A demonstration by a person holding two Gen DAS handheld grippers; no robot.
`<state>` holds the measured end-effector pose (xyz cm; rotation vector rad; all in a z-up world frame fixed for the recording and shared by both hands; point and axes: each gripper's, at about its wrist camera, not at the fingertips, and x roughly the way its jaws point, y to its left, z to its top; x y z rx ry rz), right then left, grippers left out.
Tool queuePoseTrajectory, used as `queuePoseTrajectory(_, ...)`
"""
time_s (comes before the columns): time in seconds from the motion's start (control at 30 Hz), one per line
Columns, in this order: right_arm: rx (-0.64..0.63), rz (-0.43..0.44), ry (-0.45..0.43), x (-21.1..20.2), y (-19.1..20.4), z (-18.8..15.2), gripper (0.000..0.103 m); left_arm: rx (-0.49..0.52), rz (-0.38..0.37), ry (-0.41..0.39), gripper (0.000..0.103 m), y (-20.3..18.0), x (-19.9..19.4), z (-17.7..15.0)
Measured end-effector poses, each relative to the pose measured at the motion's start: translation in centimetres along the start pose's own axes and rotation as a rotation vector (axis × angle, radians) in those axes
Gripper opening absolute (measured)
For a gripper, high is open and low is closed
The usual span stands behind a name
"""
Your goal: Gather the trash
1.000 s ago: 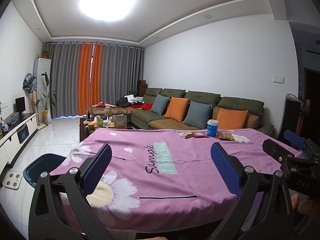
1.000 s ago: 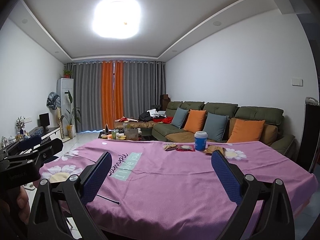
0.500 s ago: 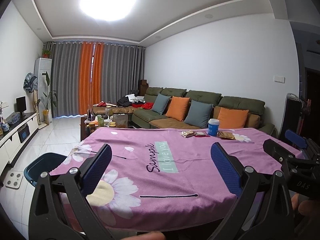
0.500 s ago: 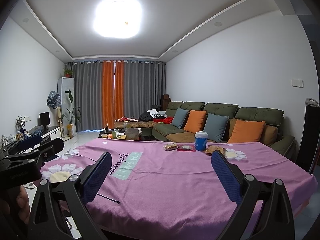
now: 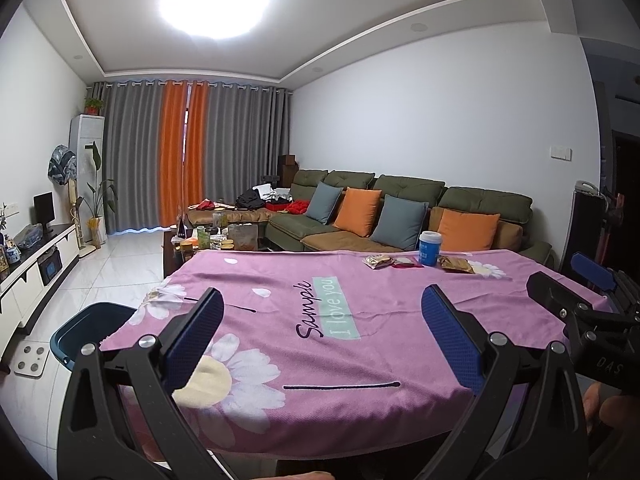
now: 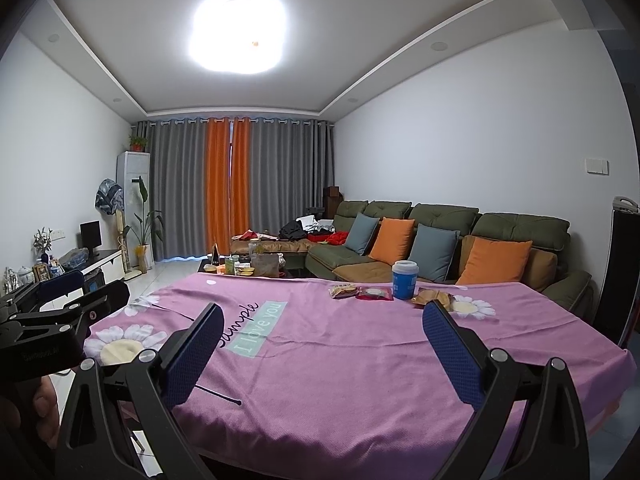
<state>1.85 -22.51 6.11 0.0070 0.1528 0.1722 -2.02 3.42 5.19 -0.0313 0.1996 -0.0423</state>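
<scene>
At the far side of the pink flowered tablecloth (image 5: pixel 320 344) lies the trash: a blue paper cup (image 5: pixel 429 248) (image 6: pixel 404 280), a gold wrapper (image 5: pixel 377 261) (image 6: pixel 343 291), a red wrapper (image 5: pixel 407 263) (image 6: pixel 374 293) and a crumpled brown wrapper (image 5: pixel 456 265) (image 6: pixel 434 296). My left gripper (image 5: pixel 322 322) hovers open over the near edge of the table, empty. My right gripper (image 6: pixel 323 338) is open too, empty, also at the near edge, well short of the trash. Each gripper shows in the other's view, the right gripper (image 5: pixel 576 292) at the right edge and the left gripper (image 6: pixel 72 296) at the left edge.
A dark teal bin (image 5: pixel 90 326) stands on the floor left of the table. Beyond the table are a green sofa (image 5: pixel 404 208) with cushions, a cluttered coffee table (image 5: pixel 212 240) and a TV cabinet (image 5: pixel 36 256) along the left wall. A dark stand (image 6: pixel 624 272) rises at the right.
Both views have shifted slightly; the grippers have risen or drawn back a little from the table. Both stay open and empty. The trash has not moved.
</scene>
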Motion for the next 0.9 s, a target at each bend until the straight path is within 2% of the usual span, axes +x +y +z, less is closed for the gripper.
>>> queuePoseTrajectory(0.6,0.005,-0.003,0.025,0.7,-0.3,-0.4,0.096,-0.002,-0.013,0.005,0.097,-0.2,0.5,-0.1)
queuePoseTrajectory(0.9,0.024,-0.027,0.064,3.7,-2.8,-0.1,0.096,0.012,0.002,0.075,0.097,1.0,4.7,1.0)
